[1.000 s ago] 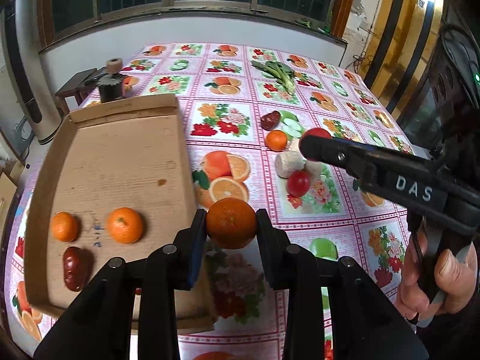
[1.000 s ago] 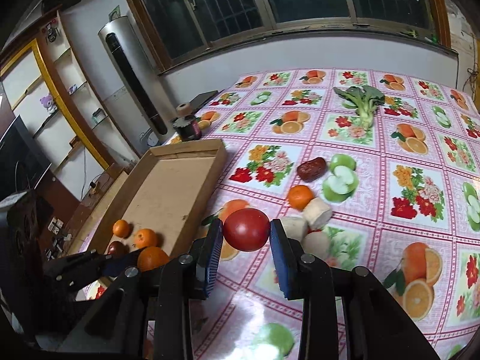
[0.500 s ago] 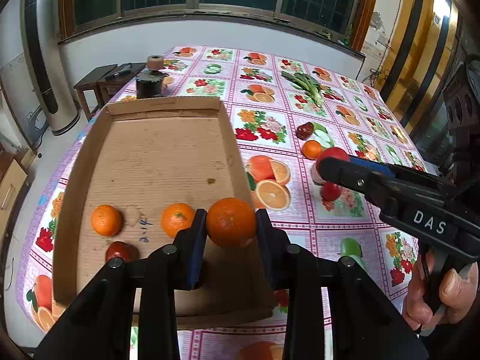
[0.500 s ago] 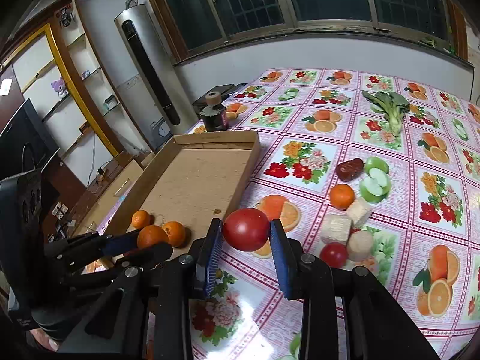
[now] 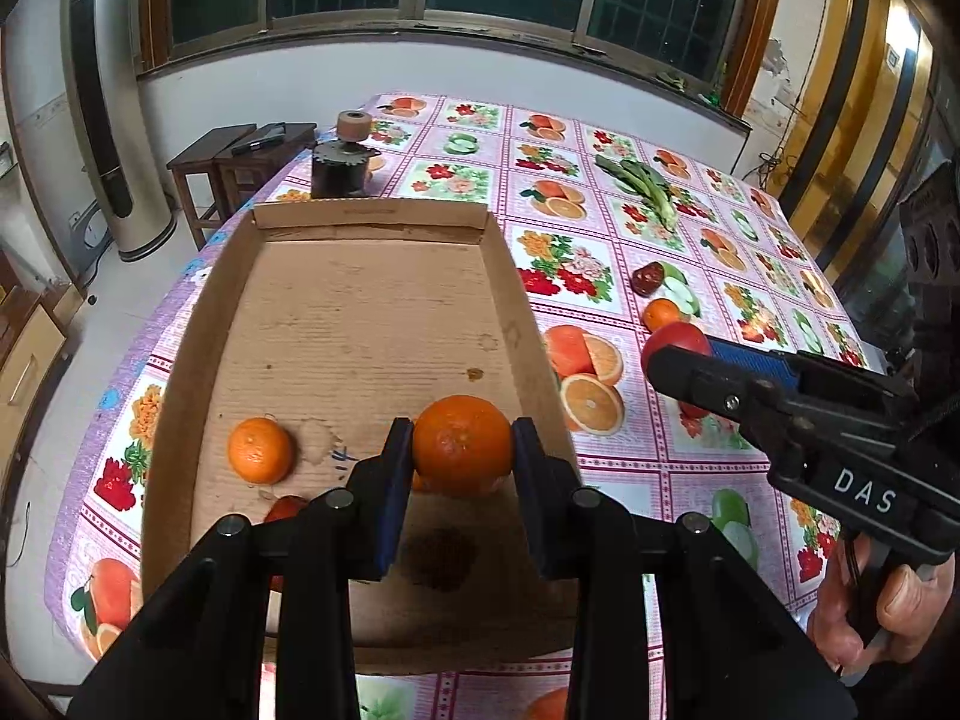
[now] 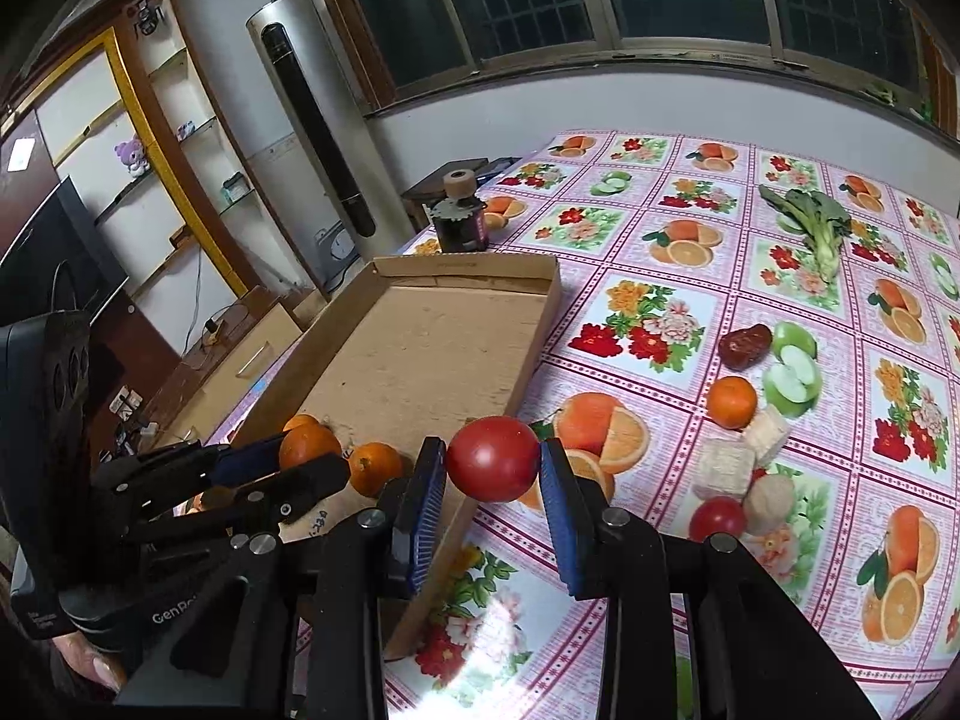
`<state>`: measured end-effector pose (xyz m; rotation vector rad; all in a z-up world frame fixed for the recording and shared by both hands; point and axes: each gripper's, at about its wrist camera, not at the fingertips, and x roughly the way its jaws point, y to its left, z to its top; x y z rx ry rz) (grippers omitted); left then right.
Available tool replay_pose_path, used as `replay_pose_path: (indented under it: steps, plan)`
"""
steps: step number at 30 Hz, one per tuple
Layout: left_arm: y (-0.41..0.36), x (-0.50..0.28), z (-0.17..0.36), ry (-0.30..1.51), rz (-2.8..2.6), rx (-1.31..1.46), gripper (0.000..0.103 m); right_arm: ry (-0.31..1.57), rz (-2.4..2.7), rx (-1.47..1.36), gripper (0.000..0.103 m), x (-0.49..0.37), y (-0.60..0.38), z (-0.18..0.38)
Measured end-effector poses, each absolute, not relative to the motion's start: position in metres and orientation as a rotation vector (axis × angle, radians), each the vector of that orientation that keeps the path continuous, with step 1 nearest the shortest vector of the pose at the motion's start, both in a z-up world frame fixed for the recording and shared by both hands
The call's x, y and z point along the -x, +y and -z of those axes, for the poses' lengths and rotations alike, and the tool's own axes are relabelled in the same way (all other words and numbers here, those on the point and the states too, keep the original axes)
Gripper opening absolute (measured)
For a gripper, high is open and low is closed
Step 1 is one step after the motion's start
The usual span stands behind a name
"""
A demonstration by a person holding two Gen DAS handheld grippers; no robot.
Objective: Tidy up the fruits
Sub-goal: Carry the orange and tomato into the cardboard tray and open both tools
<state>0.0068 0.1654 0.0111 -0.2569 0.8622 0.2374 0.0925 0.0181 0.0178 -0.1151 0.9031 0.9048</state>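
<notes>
Orange (image 5: 462, 445): clamped between the pads of the left gripper (image 5: 461, 450), held above the near end of the cardboard tray (image 5: 372, 324). Tomato (image 6: 493, 466): clamped between the blue pads of the right gripper (image 6: 493, 474), over the tray's right wall, to the right of the left gripper. Inside the tray, left of the held orange: one small orange (image 5: 260, 450); a dark red fruit (image 5: 287, 507) partly hidden behind the left finger. Beyond the right gripper, on the flowered tablecloth (image 6: 672, 228): small orange (image 6: 731, 401), second tomato (image 6: 717, 517), date (image 6: 745, 346), green apple pieces (image 6: 792, 369), pale blocks (image 6: 723, 468), leafy greens (image 6: 816, 222).
</notes>
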Motion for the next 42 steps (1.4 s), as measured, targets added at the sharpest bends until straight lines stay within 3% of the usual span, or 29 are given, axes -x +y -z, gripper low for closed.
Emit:
replay_pose_path:
  steps: [24, 42]
  plan:
    - [0.246, -0.024, 0.001, 0.896, -0.355, 0.354, 0.030, 0.948, -1.006, 0.201, 0.032, -0.094, 0.095, 0.009]
    - [0.274, -0.048, 0.044, 1.061, -0.424, 0.396, 0.031, 1.006, -1.017, 0.383, 0.034, -0.099, 0.155, 0.056]
